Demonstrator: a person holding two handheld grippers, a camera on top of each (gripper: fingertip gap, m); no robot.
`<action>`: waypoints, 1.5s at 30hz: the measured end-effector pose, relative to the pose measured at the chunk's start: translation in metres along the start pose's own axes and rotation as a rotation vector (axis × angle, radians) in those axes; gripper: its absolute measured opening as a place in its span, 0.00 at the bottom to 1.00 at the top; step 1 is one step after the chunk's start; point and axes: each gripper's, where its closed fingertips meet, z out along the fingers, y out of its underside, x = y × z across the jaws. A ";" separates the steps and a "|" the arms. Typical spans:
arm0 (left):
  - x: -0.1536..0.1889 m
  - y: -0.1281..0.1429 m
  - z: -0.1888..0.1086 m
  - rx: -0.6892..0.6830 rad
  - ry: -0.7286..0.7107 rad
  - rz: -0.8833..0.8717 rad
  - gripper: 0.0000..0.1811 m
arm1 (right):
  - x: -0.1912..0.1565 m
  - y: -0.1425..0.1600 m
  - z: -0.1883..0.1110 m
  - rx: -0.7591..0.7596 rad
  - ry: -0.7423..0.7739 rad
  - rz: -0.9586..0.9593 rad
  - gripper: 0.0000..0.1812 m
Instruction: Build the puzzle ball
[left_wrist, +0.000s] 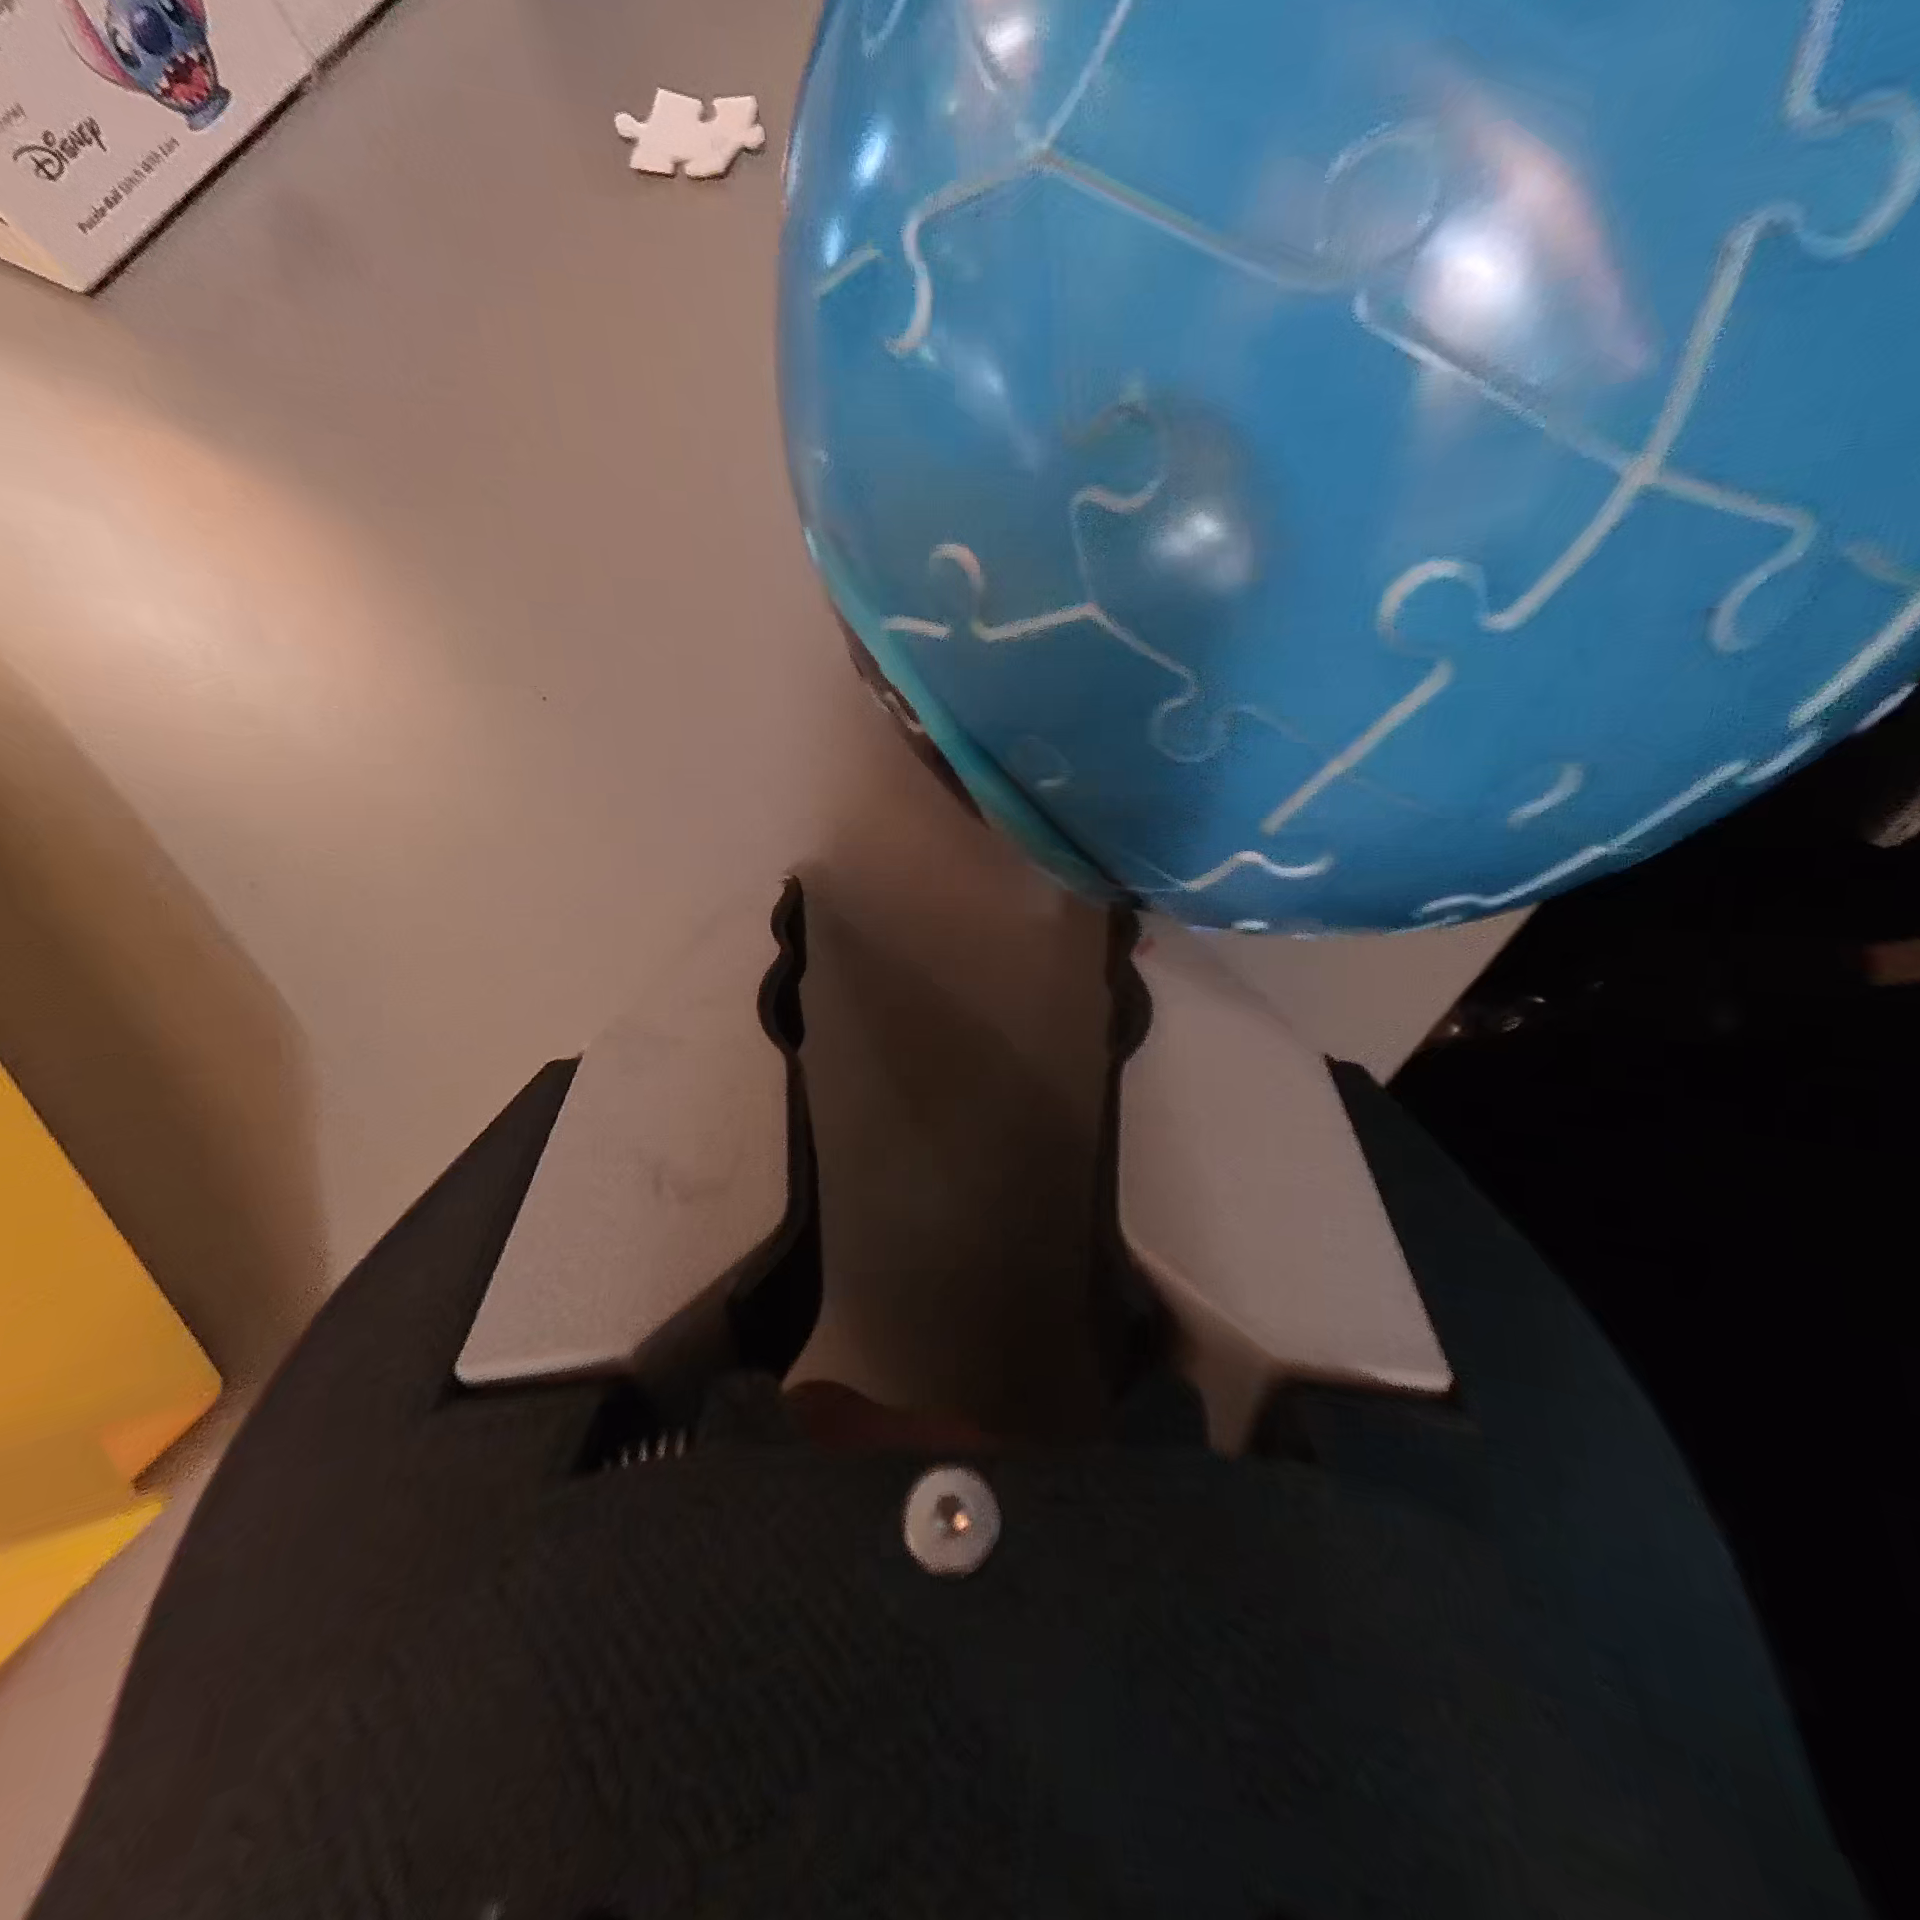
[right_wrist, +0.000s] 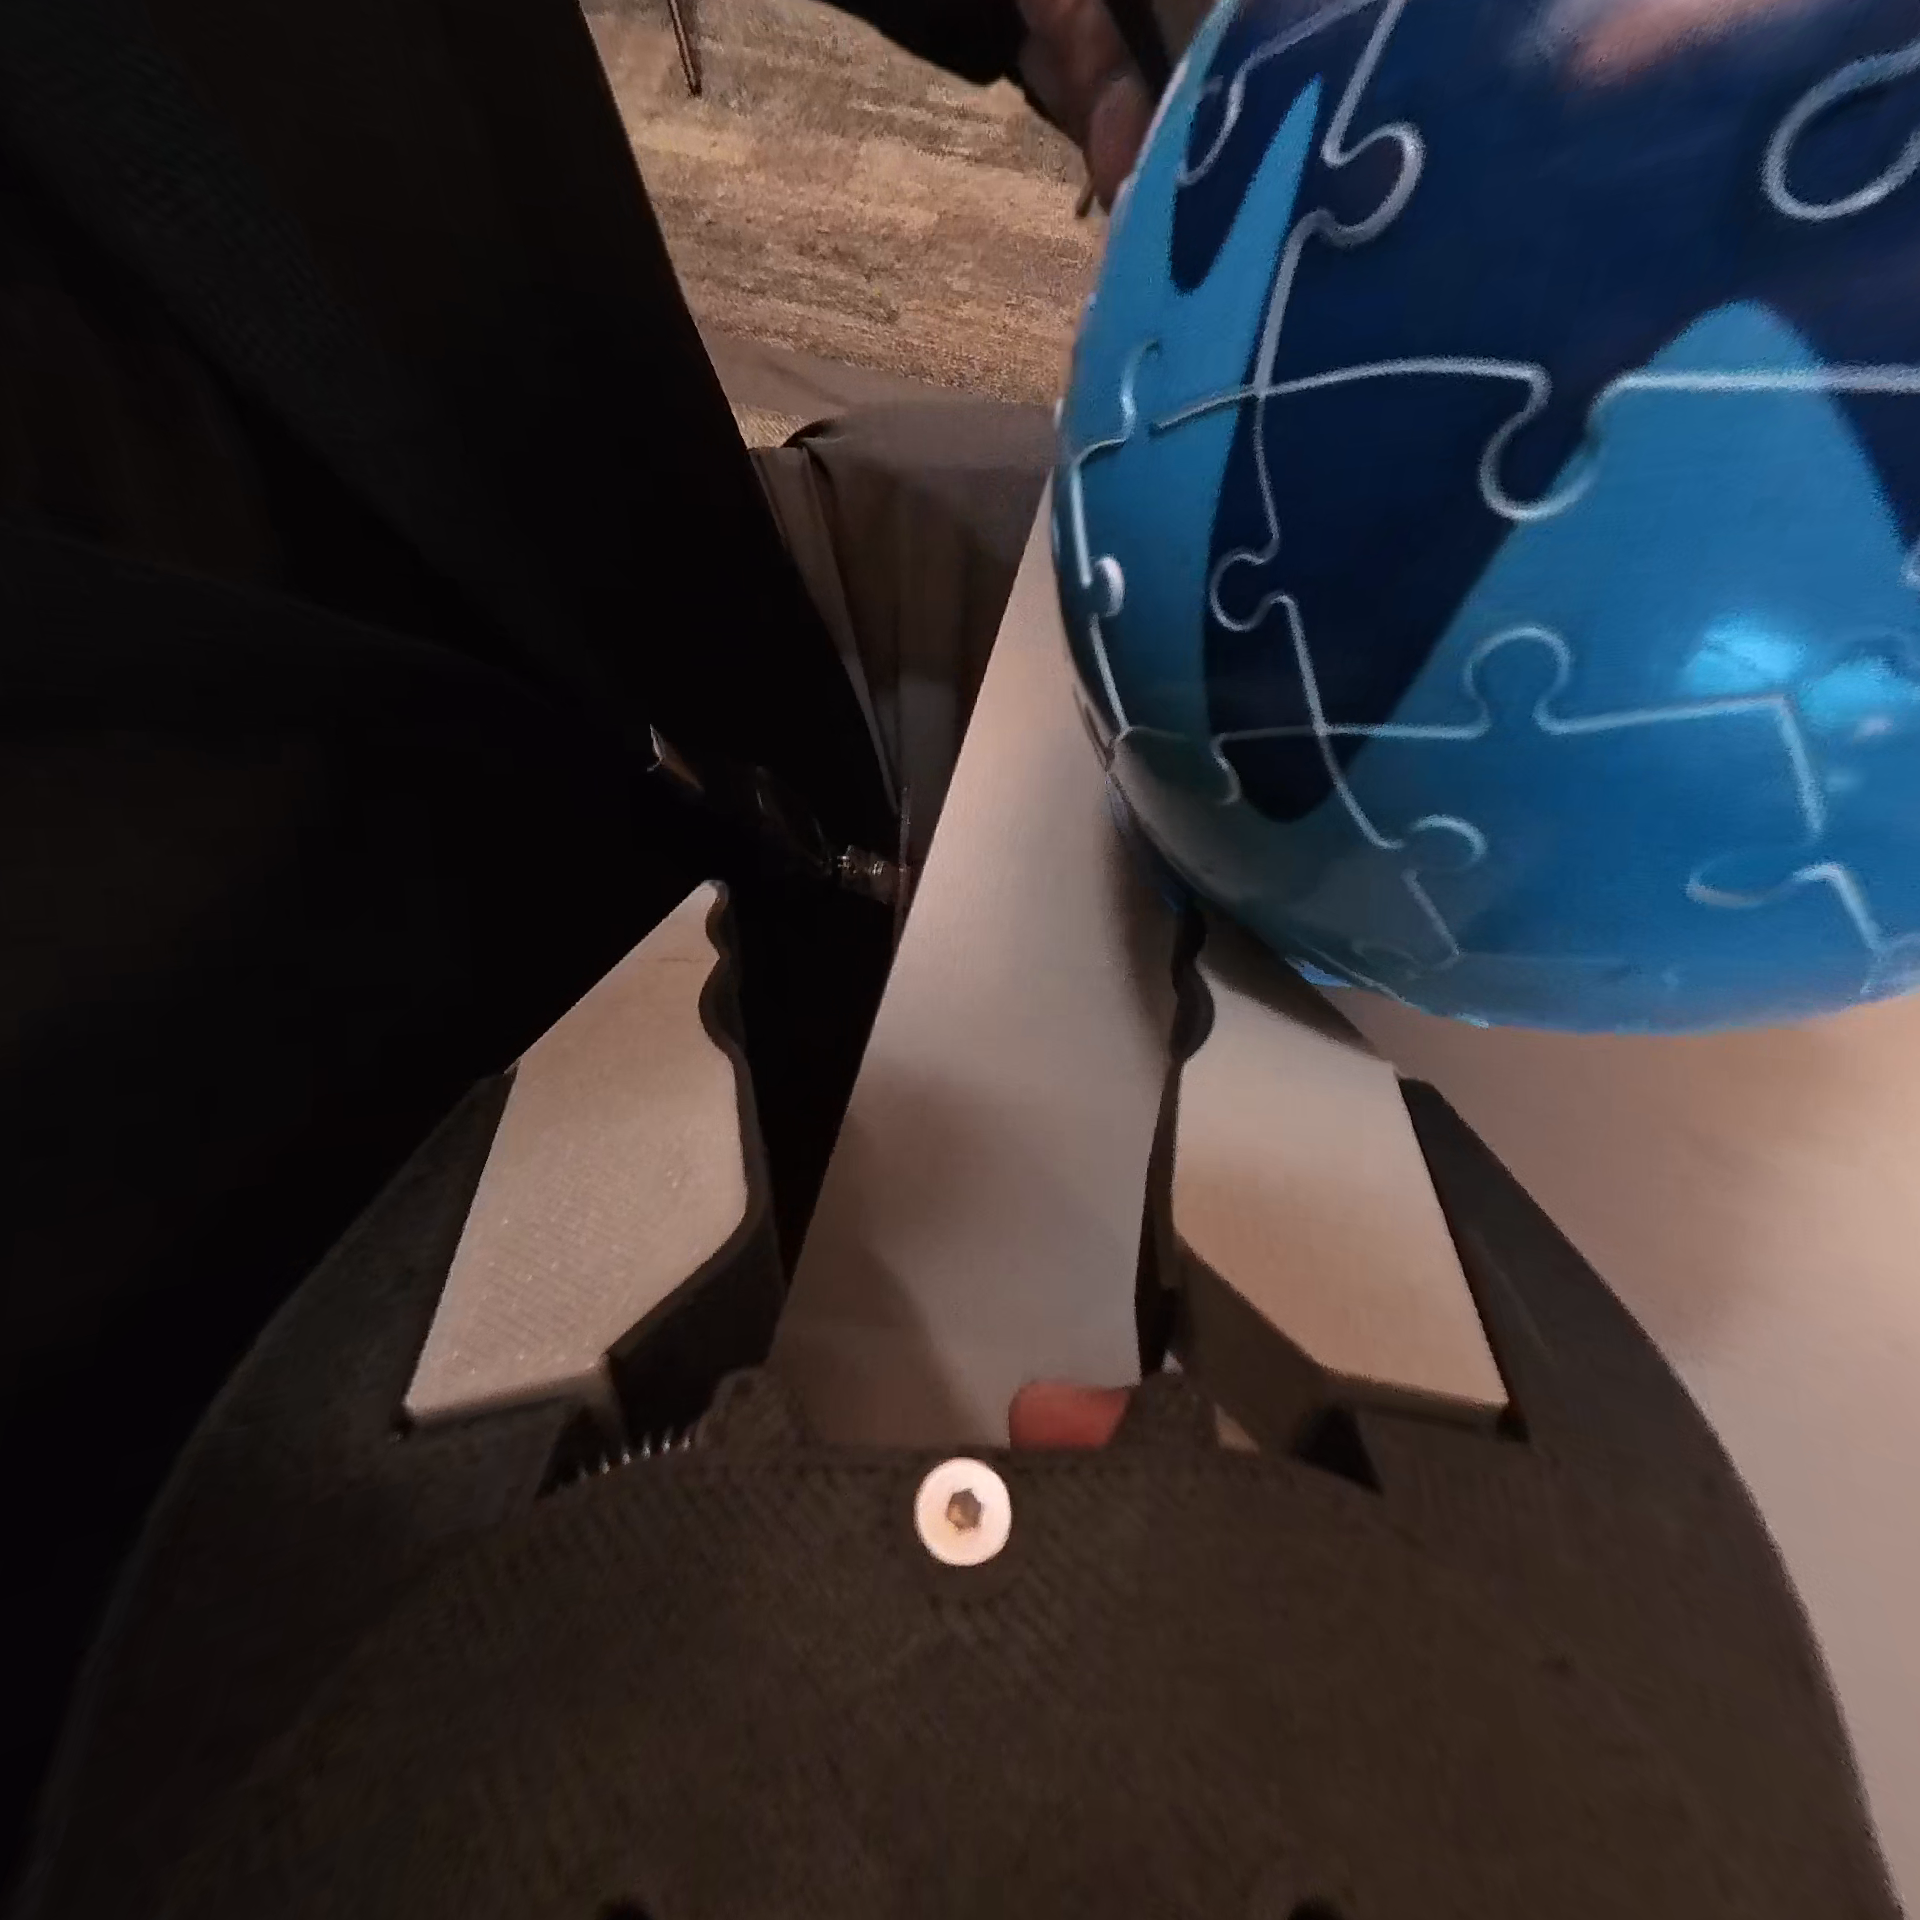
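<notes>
The blue puzzle ball (left_wrist: 1351, 468) fills the upper right of the left wrist view, its pieces joined with pale seams. My left gripper (left_wrist: 956, 914) is open and empty; its right fingertip (left_wrist: 1122, 935) touches the ball's lower edge. In the right wrist view the ball (right_wrist: 1507, 571) shows dark and light blue patches. My right gripper (right_wrist: 951, 914) is open and empty; its right fingertip (right_wrist: 1190, 945) touches the ball's underside. One loose white puzzle piece (left_wrist: 691, 133) lies on the grey table (left_wrist: 468, 623) to the left of the ball.
A white puzzle box (left_wrist: 125, 135) stands at the far left corner. A yellow object (left_wrist: 62, 1351) sits at the left edge. A person's dark clothing (right_wrist: 364, 520) fills the left of the right wrist view, with carpet floor (right_wrist: 852, 208) beyond the table edge. From the left gripper's tips to the loose white puzzle piece (left_wrist: 691, 133) is close to 20 cm.
</notes>
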 end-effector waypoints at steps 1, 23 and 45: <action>-0.002 -0.001 0.001 -0.004 0.001 0.009 0.32 | 0.000 -0.001 0.001 0.000 0.000 -0.006 0.45; 0.001 0.003 -0.009 0.043 -0.004 0.178 0.43 | 0.032 0.024 -0.012 -0.060 0.040 -0.062 0.60; -0.053 -0.009 0.006 0.029 -0.080 0.170 0.37 | 0.005 0.000 0.011 -0.030 -0.089 -0.226 0.59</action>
